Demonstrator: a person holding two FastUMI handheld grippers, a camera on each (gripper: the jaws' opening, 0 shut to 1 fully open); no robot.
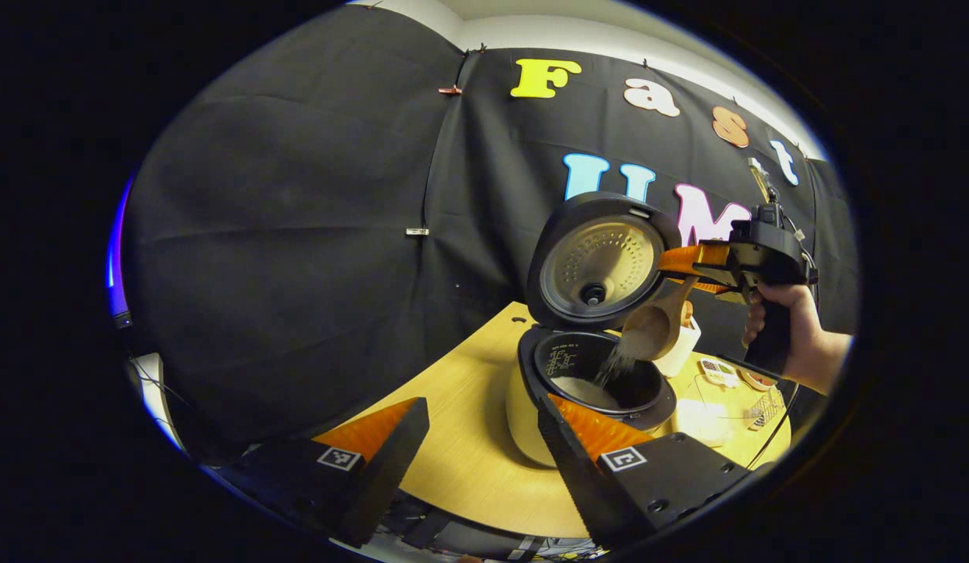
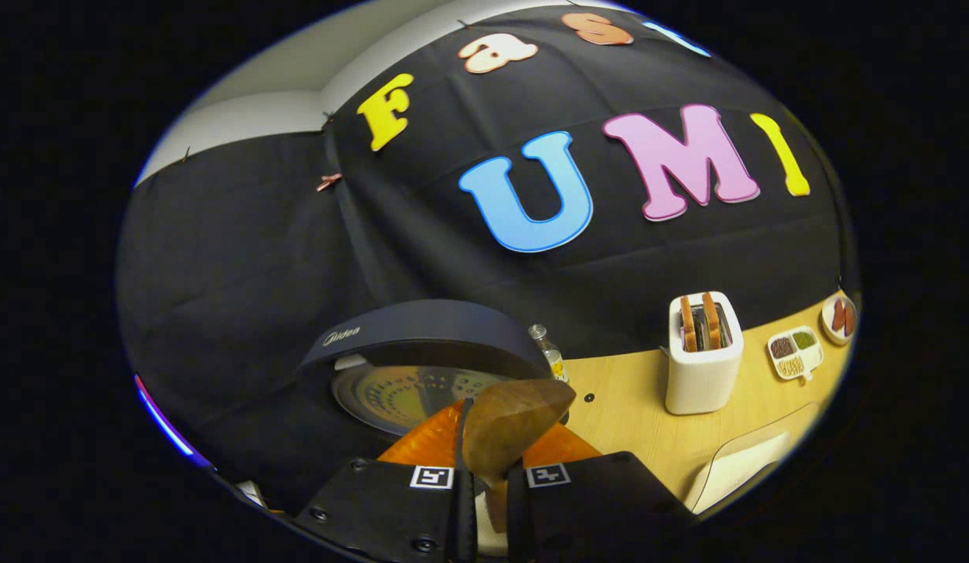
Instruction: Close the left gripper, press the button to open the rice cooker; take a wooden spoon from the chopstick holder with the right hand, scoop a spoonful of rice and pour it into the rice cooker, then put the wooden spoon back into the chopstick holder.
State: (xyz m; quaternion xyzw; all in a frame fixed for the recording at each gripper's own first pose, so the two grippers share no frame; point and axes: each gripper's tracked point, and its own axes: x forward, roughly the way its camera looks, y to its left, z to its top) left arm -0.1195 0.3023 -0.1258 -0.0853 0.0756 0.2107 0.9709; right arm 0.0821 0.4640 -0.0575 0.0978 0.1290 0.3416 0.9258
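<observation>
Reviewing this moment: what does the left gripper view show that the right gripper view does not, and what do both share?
Left gripper view alone: the rice cooker's inner pot with rice streaming into it from the tilted spoon, the hand holding the right gripper, and the left gripper with jaws apart.

Right gripper view alone: a toaster, a small bottle, a divided dish and a small plate.

Both: the wooden spoon clamped in the right gripper's jaws, the raised cooker lid, and the wooden table.

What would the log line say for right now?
step: pouring rice | right gripper: shut on wooden spoon | rice cooker: lid open | left gripper: open, idle
</observation>
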